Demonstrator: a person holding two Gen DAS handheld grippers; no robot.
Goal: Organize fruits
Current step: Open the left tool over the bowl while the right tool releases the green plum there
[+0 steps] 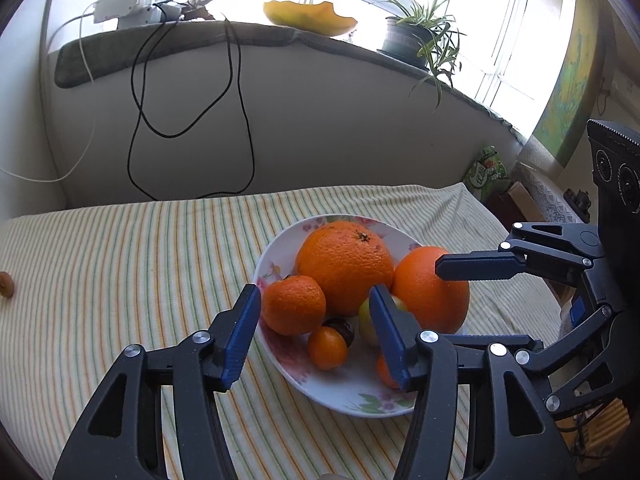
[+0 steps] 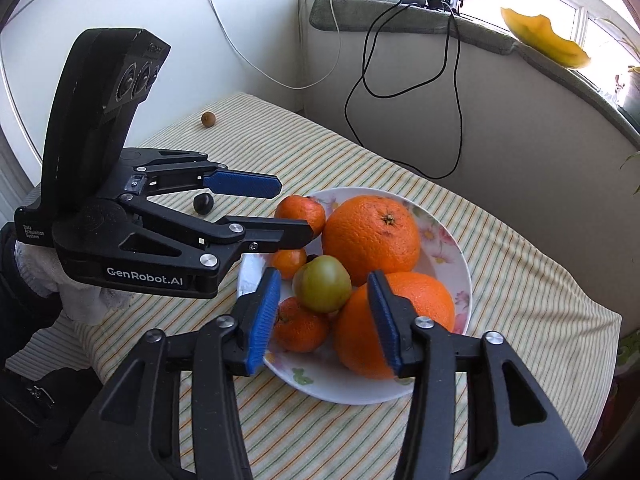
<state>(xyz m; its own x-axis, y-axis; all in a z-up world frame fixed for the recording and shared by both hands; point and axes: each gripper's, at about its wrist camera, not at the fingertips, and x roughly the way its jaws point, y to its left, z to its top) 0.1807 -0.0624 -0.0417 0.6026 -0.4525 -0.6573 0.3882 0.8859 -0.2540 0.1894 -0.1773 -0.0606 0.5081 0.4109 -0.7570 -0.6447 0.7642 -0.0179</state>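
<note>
Both claws hang part-open and empty over the plate (image 2: 452, 280): the right claw (image 2: 326, 316) frames the green fruit (image 2: 324, 284), the left claw (image 1: 316, 336) the small orange fruit (image 1: 327, 348).

Glossy ceramic plate (image 2: 452, 264); striped woven cloth (image 1: 120, 264).

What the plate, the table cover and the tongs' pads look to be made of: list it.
Plate: likely glazed ceramic, glossy white with a printed floral rim.
Table cover: woven cloth, matte, with thin stripes and soft folds at the edges.
Pads: probably rubber or soft plastic, blue and ribbed, on black, hard-looking arms with metal rivets.
</note>
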